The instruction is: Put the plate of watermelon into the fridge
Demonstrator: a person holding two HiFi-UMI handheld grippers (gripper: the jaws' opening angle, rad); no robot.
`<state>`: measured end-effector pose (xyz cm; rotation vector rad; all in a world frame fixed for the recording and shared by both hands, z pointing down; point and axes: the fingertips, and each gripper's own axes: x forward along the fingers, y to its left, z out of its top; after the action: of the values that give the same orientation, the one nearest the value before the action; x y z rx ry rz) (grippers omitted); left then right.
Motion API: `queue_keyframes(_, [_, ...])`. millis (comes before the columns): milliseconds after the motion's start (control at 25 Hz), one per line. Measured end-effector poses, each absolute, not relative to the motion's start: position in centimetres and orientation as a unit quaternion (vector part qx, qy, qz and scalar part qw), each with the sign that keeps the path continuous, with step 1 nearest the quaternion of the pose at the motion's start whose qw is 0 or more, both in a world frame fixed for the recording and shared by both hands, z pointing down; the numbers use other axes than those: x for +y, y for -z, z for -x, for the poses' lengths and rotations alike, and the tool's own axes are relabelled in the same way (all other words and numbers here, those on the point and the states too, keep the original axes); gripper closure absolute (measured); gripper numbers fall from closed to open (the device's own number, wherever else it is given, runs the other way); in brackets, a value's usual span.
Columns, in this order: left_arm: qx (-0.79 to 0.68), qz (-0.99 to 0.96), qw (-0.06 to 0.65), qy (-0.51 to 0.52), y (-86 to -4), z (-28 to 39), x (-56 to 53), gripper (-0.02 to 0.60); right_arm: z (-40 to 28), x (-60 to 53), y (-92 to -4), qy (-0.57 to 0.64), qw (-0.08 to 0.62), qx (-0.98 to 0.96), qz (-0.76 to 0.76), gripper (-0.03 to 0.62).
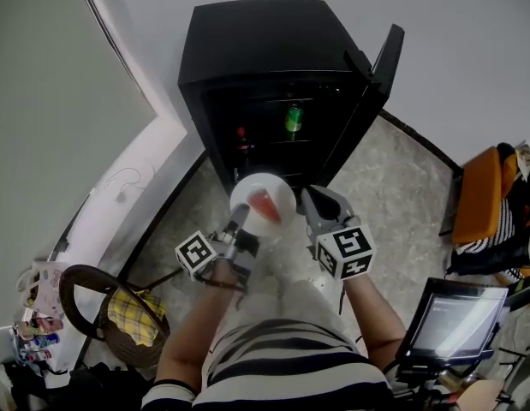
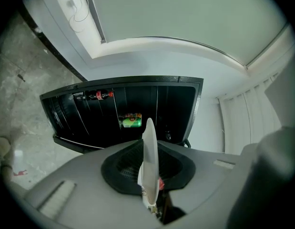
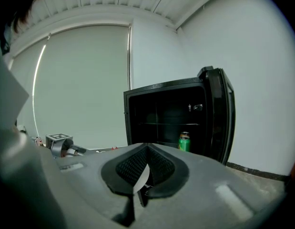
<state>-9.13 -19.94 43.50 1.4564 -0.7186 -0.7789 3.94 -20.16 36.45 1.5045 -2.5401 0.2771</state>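
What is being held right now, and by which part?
The plate of watermelon, gripped at its rim from two sides: the left gripper on the near-left edge, the right gripper on the right edge.

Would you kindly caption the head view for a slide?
The left gripper and right gripper hold a plate of watermelon before the open black fridge containing a green can.

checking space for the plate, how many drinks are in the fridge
2: a green can toward the open door, a red-labelled bottle further left. More may hide in the dark.
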Motion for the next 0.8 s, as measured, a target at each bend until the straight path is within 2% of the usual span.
queue_keyframes(800, [-0.355,-0.604,0.596,0.392,-49.0,8.4,-29.0,0.535,-3.2,-29.4,-41.2,-0.097,0.107,-0.867,-0.477,0.597])
